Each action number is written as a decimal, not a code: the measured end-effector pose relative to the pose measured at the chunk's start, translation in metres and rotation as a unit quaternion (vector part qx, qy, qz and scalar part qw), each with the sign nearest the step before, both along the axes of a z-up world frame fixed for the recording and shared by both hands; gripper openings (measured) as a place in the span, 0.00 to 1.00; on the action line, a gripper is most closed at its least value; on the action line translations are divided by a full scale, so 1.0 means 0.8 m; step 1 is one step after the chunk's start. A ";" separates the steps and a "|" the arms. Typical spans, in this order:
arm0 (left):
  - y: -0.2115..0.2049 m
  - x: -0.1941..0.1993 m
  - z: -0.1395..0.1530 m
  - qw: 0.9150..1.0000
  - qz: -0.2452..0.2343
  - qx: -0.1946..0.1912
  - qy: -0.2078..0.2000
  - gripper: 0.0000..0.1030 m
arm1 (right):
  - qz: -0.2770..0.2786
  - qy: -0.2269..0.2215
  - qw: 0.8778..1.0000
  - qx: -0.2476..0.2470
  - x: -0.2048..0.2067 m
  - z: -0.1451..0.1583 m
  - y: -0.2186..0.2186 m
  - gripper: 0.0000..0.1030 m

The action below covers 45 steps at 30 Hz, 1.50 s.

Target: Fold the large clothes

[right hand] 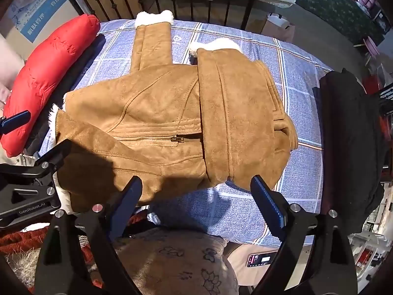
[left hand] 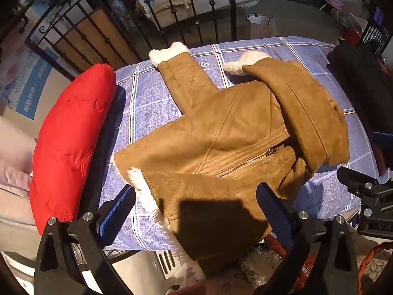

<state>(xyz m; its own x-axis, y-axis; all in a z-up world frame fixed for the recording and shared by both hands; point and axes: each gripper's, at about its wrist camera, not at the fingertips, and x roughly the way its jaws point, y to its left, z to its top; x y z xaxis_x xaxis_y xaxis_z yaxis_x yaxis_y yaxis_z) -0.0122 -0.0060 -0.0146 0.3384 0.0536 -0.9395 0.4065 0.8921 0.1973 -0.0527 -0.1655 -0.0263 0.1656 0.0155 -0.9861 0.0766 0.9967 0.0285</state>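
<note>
A brown suede jacket [left hand: 221, 132] with white fleece lining lies on a blue checked cloth [left hand: 147, 103]. One sleeve [left hand: 179, 71] stretches to the far edge; the other sleeve [left hand: 302, 103] is folded across the body. My left gripper [left hand: 196, 201] is open, its fingers on either side of the jacket's near hem, which hangs over the edge. In the right wrist view the jacket [right hand: 159, 113] lies ahead and my right gripper [right hand: 196, 191] is open and empty, just short of the folded sleeve's near end [right hand: 235, 147]. The left gripper's body [right hand: 27, 184] shows at the left.
A red padded garment [left hand: 71, 142] lies along the cloth's left side. A dark garment [right hand: 351, 132] lies at the right. A black iron railing [left hand: 172, 14] stands behind the far edge. A floral cushion [right hand: 176, 258] sits below the near edge.
</note>
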 end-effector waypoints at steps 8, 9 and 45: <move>0.000 0.000 0.000 1.000 0.000 0.000 0.001 0.94 | -0.001 0.000 1.000 0.003 -0.002 -0.003 0.002 0.86; 0.000 0.000 0.000 1.000 0.000 0.000 0.002 0.94 | -0.002 0.001 1.000 0.003 -0.002 -0.003 0.002 0.86; -0.003 0.002 -0.005 1.000 -0.006 0.005 0.015 0.94 | 0.003 0.011 1.000 0.006 -0.001 -0.009 0.006 0.86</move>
